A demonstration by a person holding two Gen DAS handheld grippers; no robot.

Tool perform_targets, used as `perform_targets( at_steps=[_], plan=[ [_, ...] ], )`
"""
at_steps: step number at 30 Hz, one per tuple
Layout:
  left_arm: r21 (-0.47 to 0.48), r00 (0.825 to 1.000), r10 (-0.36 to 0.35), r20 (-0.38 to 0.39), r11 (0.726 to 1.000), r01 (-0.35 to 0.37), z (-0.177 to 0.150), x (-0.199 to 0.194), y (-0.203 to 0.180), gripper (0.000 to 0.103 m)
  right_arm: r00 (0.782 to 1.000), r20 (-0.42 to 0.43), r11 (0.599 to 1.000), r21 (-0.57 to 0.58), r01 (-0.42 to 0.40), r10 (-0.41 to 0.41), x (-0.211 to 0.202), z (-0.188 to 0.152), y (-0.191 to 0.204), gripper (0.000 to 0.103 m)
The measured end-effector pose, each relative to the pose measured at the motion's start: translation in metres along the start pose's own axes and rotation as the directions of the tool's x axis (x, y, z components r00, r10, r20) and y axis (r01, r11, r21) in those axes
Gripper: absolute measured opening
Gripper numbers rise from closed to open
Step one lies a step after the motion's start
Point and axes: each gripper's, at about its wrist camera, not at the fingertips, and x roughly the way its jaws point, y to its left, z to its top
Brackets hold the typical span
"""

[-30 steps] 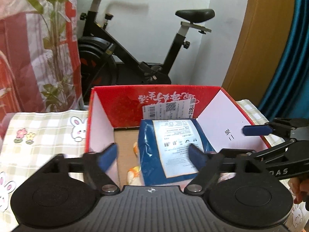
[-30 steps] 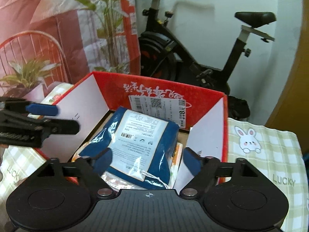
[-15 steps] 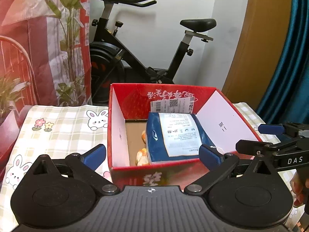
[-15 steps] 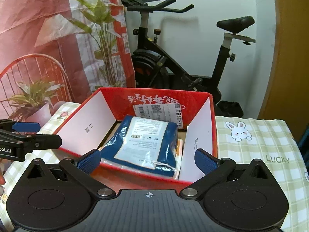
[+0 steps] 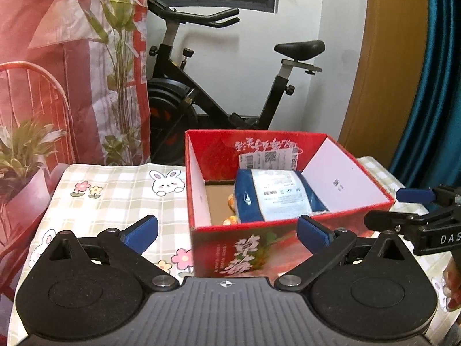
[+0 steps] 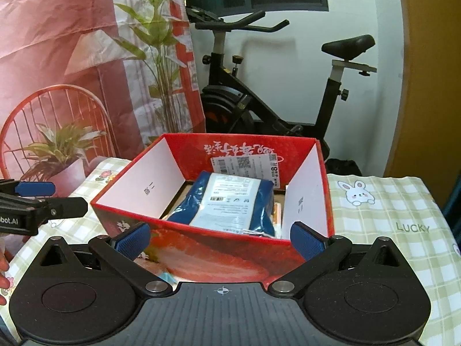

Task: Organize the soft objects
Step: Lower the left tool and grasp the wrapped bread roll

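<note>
Taking the red box [image 5: 288, 239] as the landmark and reading across from its left: the checked tablecloth [image 5: 115, 196] with its rabbit print lies bare on that side, and the left gripper [image 5: 227, 230] hangs in front of the box's near left corner, jaws spread wide with nothing between the pads. Inside the box, toward its right half, the blue soft package [image 5: 276, 199] rests tilted, its white label facing up, leaning over some orange and white things [image 5: 230, 201] on the cardboard floor that are too hidden to name. In the right wrist view the same package [image 6: 230, 204] sits against the box's right inner wall. The right gripper [image 6: 222, 239] hovers before the near wall, jaws likewise wide apart and empty; from the left camera it shows just off the box's right edge [image 5: 415, 210].

The package appears placed. The risk from here is a low gripper finger catching the box's near rim and dragging or tipping the light box. The package's slick wrapper and its lean could also let it slump further onto the things beneath.
</note>
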Motion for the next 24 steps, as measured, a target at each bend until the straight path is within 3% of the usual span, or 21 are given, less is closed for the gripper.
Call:
perform_targets(
  at_steps=[6,13,18,24],
  plan=[
    [-0.013,1.000,0.002,-0.026,1.000,-0.003,-0.011,0.004,0.009,0.103,1.000,-0.019,1.000,-0.006,-0.021,0.021,0.006,-0.010,0.008,0.103],
    [-0.107,0.994,-0.014,-0.107,0.994,0.002,-0.032,0.020,0.032,0.101,0.995,-0.077,0.997,-0.020,-0.069,0.067,0.021,-0.026,0.021,0.100],
    [-0.180,0.988,-0.043,-0.149,0.984,0.016,-0.043,0.031,0.049,0.084,0.990,-0.110,0.995,-0.022,-0.093,0.090,0.033,-0.032,0.029,0.094],
    [-0.279,0.976,-0.129,-0.178,0.957,0.076,-0.051,0.048,0.060,0.079,0.980,-0.148,0.987,-0.073,-0.142,0.130,0.043,-0.040,0.046,0.091]
  ],
)
